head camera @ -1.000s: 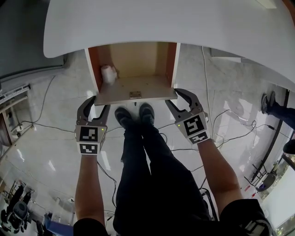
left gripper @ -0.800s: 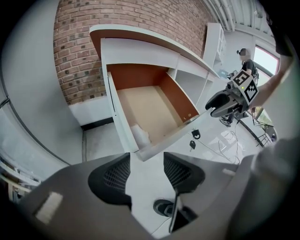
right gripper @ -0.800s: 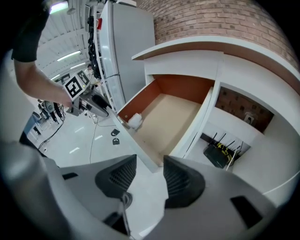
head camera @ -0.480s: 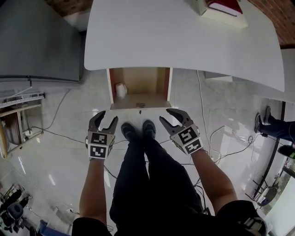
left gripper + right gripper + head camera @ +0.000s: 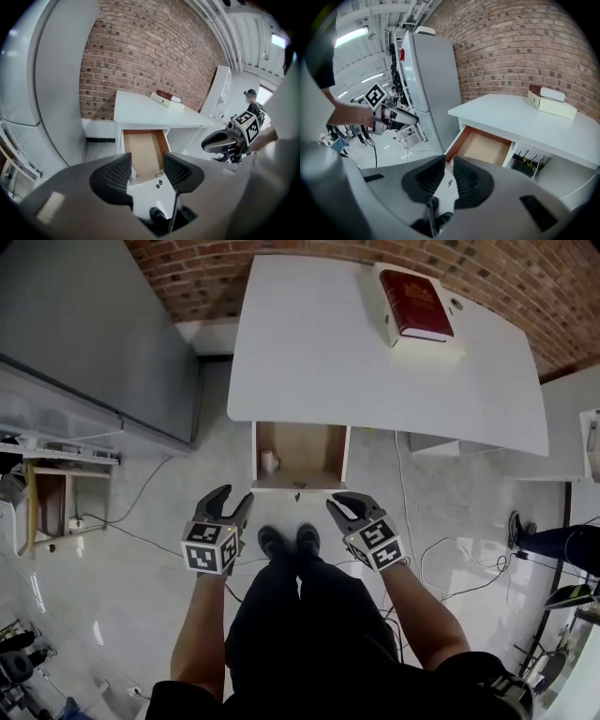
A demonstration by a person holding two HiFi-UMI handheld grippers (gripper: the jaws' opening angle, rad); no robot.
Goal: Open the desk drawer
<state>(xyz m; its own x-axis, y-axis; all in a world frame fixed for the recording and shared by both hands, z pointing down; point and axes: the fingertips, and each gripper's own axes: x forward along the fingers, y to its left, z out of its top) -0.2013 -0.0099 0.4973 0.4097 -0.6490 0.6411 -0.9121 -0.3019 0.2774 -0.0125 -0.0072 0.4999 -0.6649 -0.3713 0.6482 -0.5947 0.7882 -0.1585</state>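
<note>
2 hand-held grippers hang over a glossy pale floor [image 5: 122,568] in front of a white rectangular desk [image 5: 375,362], both well apart from it. The desk drawer [image 5: 305,451], a wooden box with orange-brown sides and a light-brown bottom, stands pulled out below the desk's front edge, between the 2 grippers in the head view. 1 small white cylindrical object [image 5: 269,461] stands inside it against the left wall. The left gripper [image 5: 232,498] has its dark ribbed fingers [image 5: 112,176] spread wide, with nothing between them. The right gripper [image 5: 345,502] has just been closing its jaws; they now stand nearly together, with a slim gap and nothing between them. At the desk's far right corner, 1 dark red hardback book [image 5: 412,301] lies on a cream box [image 5: 448,341]. A tall grey cabinet [image 5: 84,324] stands to the left, and a red brick wall [image 5: 281,251] runs behind. The person's 2 black shoes [image 5: 286,540] show just below the drawer front.
</note>
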